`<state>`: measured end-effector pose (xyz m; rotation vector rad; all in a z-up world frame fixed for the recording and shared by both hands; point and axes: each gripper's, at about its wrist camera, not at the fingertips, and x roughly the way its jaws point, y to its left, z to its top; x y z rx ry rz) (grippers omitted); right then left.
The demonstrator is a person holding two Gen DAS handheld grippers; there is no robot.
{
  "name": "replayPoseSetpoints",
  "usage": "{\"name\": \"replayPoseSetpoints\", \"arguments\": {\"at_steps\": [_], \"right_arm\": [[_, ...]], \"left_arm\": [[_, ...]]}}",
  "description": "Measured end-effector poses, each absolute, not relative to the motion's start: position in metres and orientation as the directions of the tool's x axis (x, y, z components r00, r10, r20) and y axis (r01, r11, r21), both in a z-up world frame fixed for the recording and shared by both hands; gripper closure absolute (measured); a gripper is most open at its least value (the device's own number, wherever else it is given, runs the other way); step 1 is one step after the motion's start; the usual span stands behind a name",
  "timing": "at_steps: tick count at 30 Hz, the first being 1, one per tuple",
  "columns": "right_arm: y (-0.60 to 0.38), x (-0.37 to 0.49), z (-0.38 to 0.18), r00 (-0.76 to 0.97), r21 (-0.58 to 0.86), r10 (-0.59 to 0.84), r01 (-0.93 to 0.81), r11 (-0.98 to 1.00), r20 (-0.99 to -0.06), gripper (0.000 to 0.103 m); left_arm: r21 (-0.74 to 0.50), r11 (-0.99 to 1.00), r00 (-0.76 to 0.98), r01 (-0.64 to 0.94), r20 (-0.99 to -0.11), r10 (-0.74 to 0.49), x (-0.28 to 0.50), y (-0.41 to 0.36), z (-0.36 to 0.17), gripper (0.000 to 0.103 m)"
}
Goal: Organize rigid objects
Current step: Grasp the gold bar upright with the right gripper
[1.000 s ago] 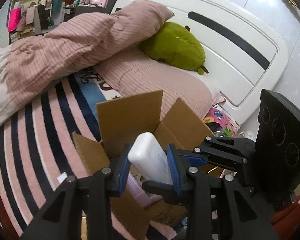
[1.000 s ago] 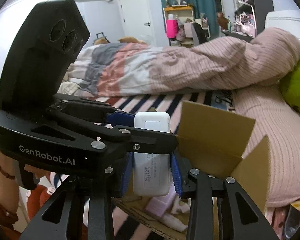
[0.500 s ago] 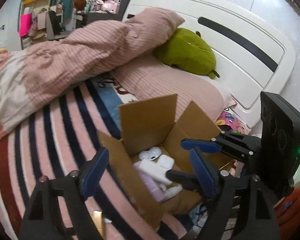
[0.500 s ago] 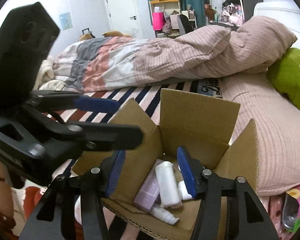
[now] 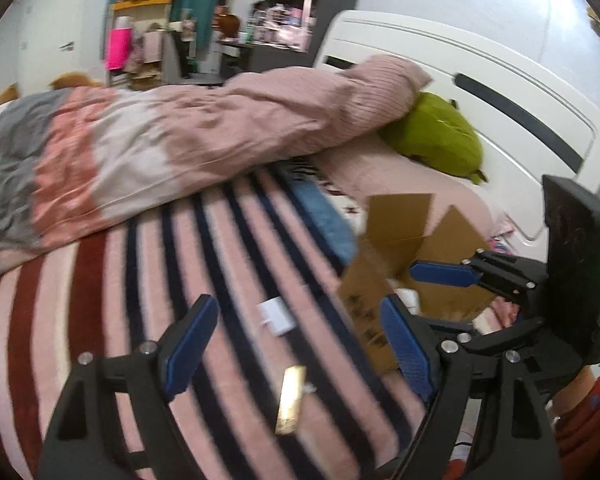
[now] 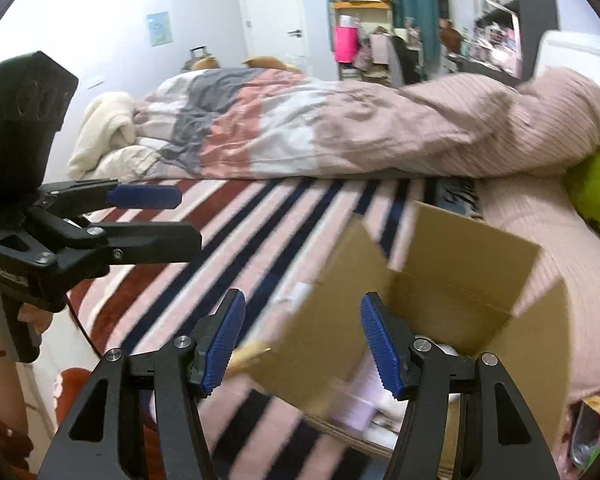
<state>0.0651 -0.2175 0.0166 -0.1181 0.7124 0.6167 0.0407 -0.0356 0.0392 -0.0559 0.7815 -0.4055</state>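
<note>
An open cardboard box (image 5: 396,248) (image 6: 452,280) sits on the striped bed cover, with white and pale purple items inside (image 6: 360,400). A small white rectangular object (image 5: 277,316) and a gold bar-shaped object (image 5: 290,400) lie on the stripes left of the box. My left gripper (image 5: 296,344) is open and empty above these two. My right gripper (image 6: 302,344) is open and empty over the box's near left flap. Each gripper shows in the other's view: the right one (image 5: 444,276), the left one (image 6: 148,216).
A rumpled pink, grey and white duvet (image 5: 160,148) lies across the bed behind. A green plush (image 5: 436,140) rests against the white headboard (image 5: 500,92). Shelves and clutter stand at the far wall. The bed edge is near the bottom of the right wrist view.
The white power bank held by both grippers went into the box. Both grippers opened. The left one swung left over the striped cover, and the right one pulled back.
</note>
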Motion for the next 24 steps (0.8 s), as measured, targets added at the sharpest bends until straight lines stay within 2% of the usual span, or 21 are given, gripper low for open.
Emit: {"name": "replayPoseSetpoints", "arguments": {"at_steps": [5, 12, 17, 21, 24], "right_arm": [[-0.162, 0.059, 0.012, 0.525, 0.091, 0.555, -0.669, 0.738, -0.645, 0.046], [-0.105, 0.052, -0.041, 0.381, 0.140, 0.576, -0.737, 0.662, -0.723, 0.046], [-0.107, 0.056, -0.093, 0.367, 0.209, 0.497, -0.599, 0.773, -0.787, 0.046], [-0.122, 0.060, -0.123, 0.458, 0.165, 0.369, -0.426, 0.889, -0.809, 0.046], [-0.128, 0.062, -0.132, 0.464, 0.176, 0.353, -0.381, 0.908, -0.813, 0.049]], "left_arm": [[-0.183, 0.954, 0.667, 0.238, -0.683, -0.298, 0.027, 0.013, 0.021, 0.022], [-0.189, 0.969, 0.666, 0.157, -0.705, -0.245, 0.009, 0.055, -0.019, 0.021], [-0.209, 0.971, 0.651, 0.116, -0.723, -0.233, 0.002, 0.070, -0.049, 0.021], [-0.231, 0.967, 0.641, 0.105, -0.728, -0.243, -0.001, 0.077, -0.064, 0.021], [-0.248, 0.964, 0.634, 0.100, -0.730, -0.254, -0.001, 0.080, -0.070, 0.021]]}}
